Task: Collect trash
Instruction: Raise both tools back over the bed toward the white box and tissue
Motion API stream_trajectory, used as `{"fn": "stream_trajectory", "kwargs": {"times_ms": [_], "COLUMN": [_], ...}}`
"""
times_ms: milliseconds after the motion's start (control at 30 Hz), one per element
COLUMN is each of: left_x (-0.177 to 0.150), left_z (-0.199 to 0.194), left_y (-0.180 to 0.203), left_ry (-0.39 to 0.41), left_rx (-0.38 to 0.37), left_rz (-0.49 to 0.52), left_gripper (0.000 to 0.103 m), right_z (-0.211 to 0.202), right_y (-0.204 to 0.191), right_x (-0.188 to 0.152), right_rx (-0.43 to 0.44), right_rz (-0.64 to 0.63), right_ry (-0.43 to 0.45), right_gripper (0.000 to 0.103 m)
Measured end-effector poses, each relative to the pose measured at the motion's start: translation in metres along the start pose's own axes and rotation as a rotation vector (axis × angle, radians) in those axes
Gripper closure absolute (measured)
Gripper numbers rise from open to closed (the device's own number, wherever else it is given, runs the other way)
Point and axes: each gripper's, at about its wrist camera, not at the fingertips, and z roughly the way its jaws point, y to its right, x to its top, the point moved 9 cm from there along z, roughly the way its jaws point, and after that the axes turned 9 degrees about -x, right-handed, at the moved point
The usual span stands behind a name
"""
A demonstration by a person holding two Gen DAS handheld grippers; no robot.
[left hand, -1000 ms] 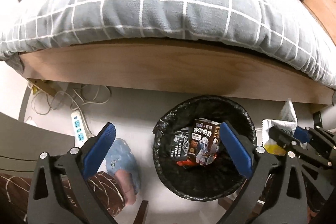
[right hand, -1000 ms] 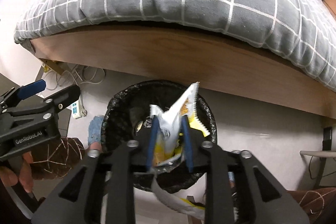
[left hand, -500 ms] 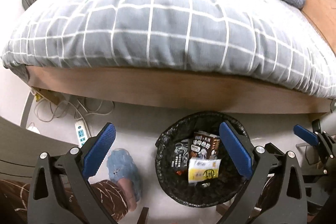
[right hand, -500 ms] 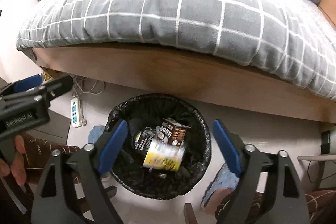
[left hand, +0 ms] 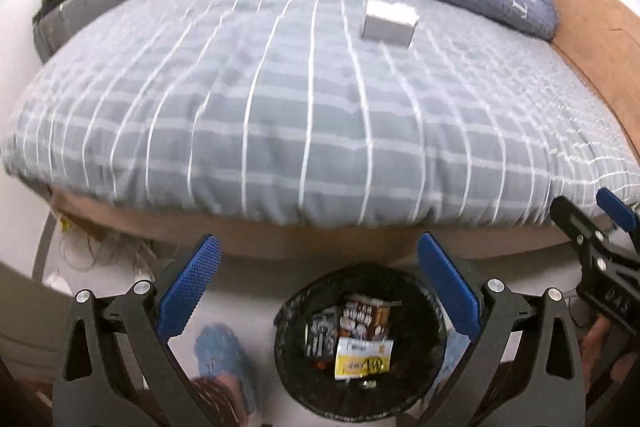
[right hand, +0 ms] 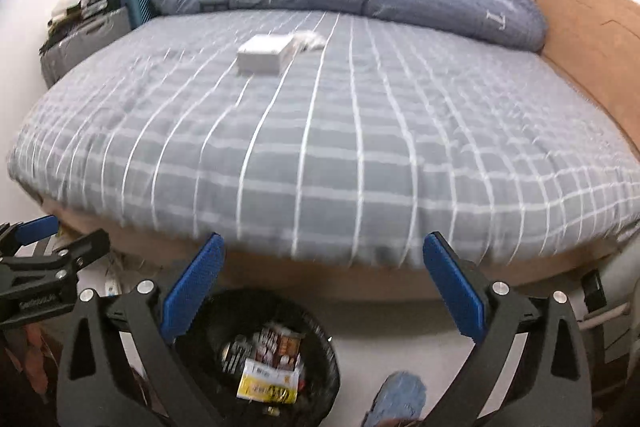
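Bin (left hand: 288, 323), round and lined with a black bag, stands on the pale floor just in front of the bed (left hand: 320, 131). Inside the bin: a yellow-and-white wrapper (left hand: 362, 357) lying on top, touching a brown printed carton (left hand: 366, 319) and a dark packet (left hand: 320, 331) behind it. Left gripper (left hand: 318, 285) is above the bin, jaws spread wide, nothing between the blue pads. Right gripper (right hand: 324, 289) is likewise above the bin; its jaws have just been opening and now stand fully apart, empty. On the bed's grey checked cover, well beyond the bin, rests a white box (right hand: 264, 54), with a small crumpled white item (right hand: 308, 39) just beside it. Blue slippers (left hand: 224, 351) flank the bin.
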Motion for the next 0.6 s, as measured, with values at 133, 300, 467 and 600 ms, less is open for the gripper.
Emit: {"fn": "stream_trajectory", "kwargs": {"times_ms": [133, 300, 467, 600], "left_x": [0.035, 0.078, 0.119, 0.151], "left_z": [0.000, 0.016, 0.048, 0.078], "left_y": [0.011, 0.024, 0.039, 0.048], "left_ry": [0.036, 0.055, 0.055, 0.053], "left_rx": [-0.005, -0.005, -0.013, -0.025], "left_rz": [0.022, 0.050, 0.080, 0.083], "left_gripper": [0.006, 0.006, 0.006, 0.006], "right_z": [0.011, 0.034, 0.062, 0.082], "right_y": [0.013, 0.023, 0.037, 0.045], "right_x": [0.029, 0.061, 0.093, 0.115], "right_rx": [-0.018, -0.023, -0.022, -0.028], "right_rz": [0.030, 0.059, 0.085, 0.097], "right_ry": [0.029, 0.046, 0.050, 0.053], "right_gripper": [0.008, 0.008, 0.008, 0.008]}}
